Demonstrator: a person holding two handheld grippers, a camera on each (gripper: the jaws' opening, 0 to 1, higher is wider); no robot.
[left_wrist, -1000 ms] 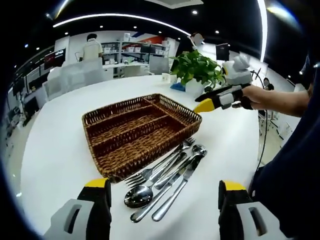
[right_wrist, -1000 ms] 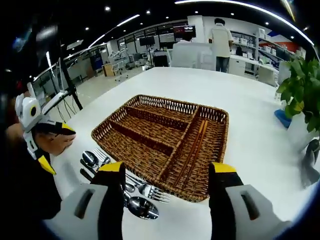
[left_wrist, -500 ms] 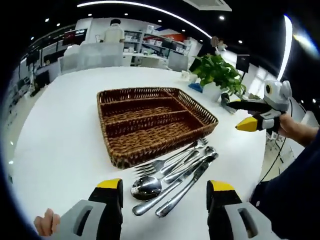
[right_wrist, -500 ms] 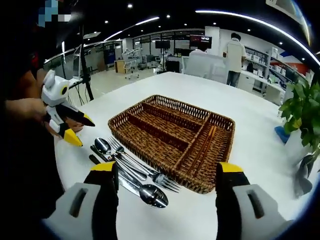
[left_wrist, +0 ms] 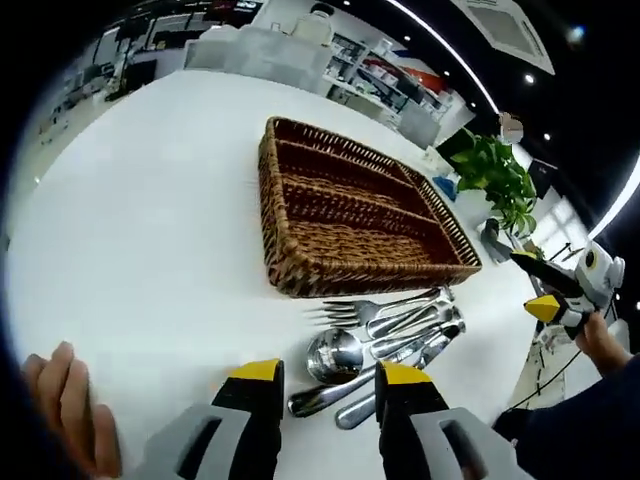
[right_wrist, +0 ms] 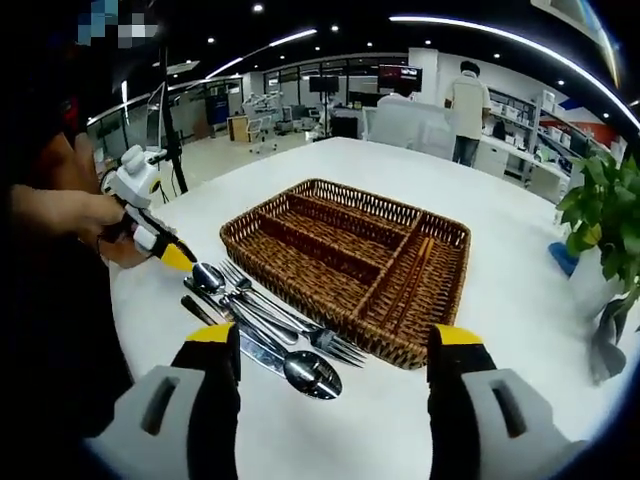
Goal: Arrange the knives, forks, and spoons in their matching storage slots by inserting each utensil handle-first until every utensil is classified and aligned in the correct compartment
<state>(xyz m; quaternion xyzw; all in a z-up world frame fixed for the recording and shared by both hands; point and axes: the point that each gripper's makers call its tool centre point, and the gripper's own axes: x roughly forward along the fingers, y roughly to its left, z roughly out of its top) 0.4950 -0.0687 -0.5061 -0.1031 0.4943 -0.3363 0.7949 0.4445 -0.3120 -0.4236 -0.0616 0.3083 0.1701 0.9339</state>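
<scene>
brown wicker basket [left_wrist: 360,215] sits on the white tabletop [left_wrist: 150,200], its long compartments bare. just beside the basket's near wall lies a loose bundle of steel cutlery [left_wrist: 385,335]: a fork nearest the wall, spoons and knives overlapping past it, all outside the basket. the left tool [left_wrist: 323,385] hangs over the bundle's spoon bowls, its yellow-tipped jaws a little apart and holding nothing. the right tool [right_wrist: 330,350] hovers on the bundle's other side from the basket's corner, jaws wide apart, gripping nothing. a potted plant [right_wrist: 605,220] stands beyond the basket.
</scene>
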